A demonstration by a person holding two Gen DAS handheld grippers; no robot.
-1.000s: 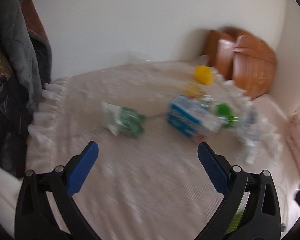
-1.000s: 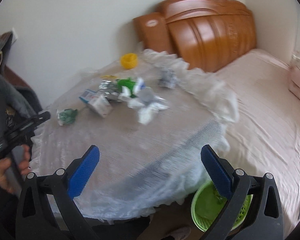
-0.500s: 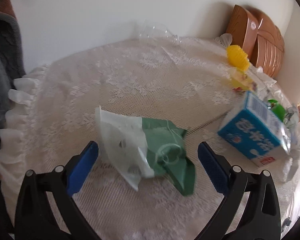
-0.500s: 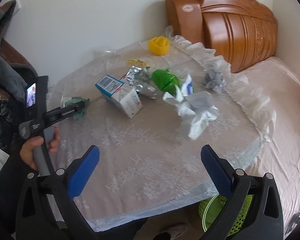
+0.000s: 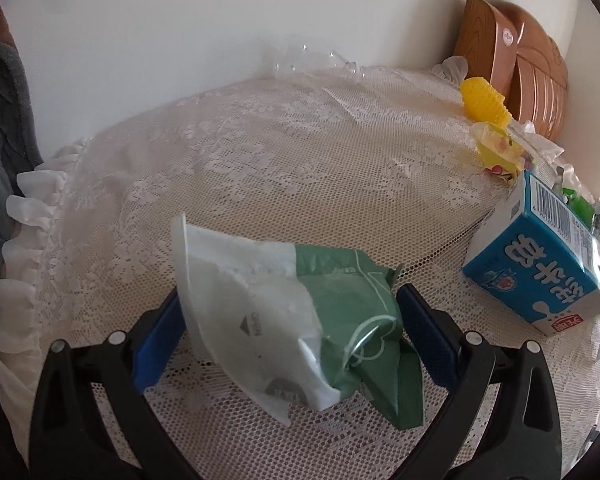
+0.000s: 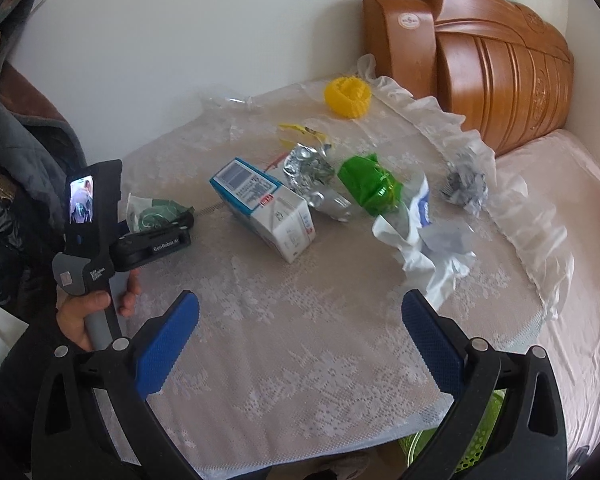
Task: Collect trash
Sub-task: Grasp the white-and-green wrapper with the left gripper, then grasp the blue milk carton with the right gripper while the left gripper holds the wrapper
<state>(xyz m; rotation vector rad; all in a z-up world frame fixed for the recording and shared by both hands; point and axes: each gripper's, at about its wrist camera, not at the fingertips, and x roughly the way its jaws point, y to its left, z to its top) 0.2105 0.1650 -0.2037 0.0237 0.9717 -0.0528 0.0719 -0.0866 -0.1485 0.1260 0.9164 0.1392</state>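
A: Between the blue pads of the left hand-held gripper (image 5: 288,330) a green-and-white wrapper (image 5: 296,320) is straddled; the jaws are seen spread wide, one pad on each flank, and no squeeze appears to have been applied yet.

B: Then how should the grasp be made well?

A: The pads should be lowered until the bulk of the wrapper is bracketed, not only its loose white flap, since a thin film is judged likely to slip out. The lace cloth of the table (image 5: 300,168) should be kept clear of the pads, or it may be pinched and dragged along.

B: And what is found farther out?

A: To the right of the wrapper a blue milk carton (image 5: 540,276) is seen lying on its side, well apart from it, with a yellow packet (image 5: 496,148) and a yellow ribbed cup (image 5: 484,100) beyond. No contact with them is needed.

B: What of the right hand-held gripper (image 6: 300,340)?

A: It is held wide and empty above the near part of the table. A green basket (image 6: 480,440) is partly shown below the table edge; it is judged the likely place for the trash.
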